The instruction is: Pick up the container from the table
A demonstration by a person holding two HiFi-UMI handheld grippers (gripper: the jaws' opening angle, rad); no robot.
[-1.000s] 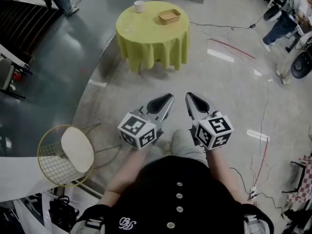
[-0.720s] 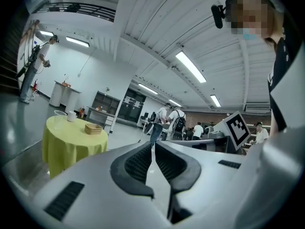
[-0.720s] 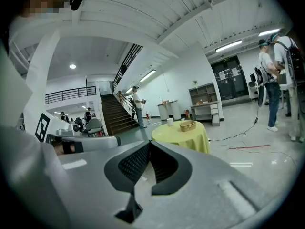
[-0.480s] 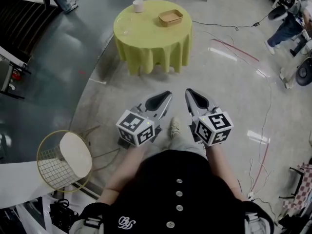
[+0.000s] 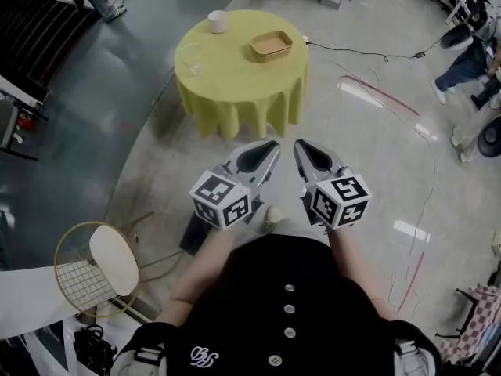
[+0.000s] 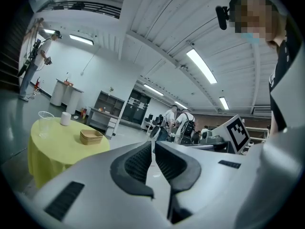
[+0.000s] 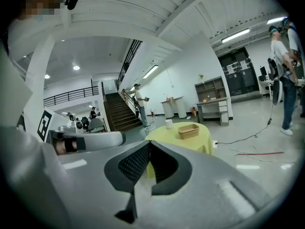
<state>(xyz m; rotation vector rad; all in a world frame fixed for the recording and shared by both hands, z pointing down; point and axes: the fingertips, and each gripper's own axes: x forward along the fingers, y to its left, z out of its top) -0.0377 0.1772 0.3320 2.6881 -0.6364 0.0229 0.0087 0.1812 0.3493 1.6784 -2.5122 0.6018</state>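
Container: tan, shallow, rectangular, with rounded corners and a raised rim. The surface is matte, like paper or fibre. The gripper views show it as a nested stack. It sits on a round table draped in a yellow-green cloth that hangs in soft folds. Also on the top are a white cylindrical cup at the far edge and a clear tumbler to the left.

Floor: glossy grey concrete with light reflections and thin cables trailing across it. A wire-frame chair with a round cream seat stands at lower left. The room is a large white hall with strip lights and a dark staircase.

Left gripper and right gripper: grey shells with black ribbed pads. Both are clenched, pads meeting, with nothing between them. They are held side by side, pointing toward the table. The container is well apart from both, ahead of them on the right part of the tabletop.
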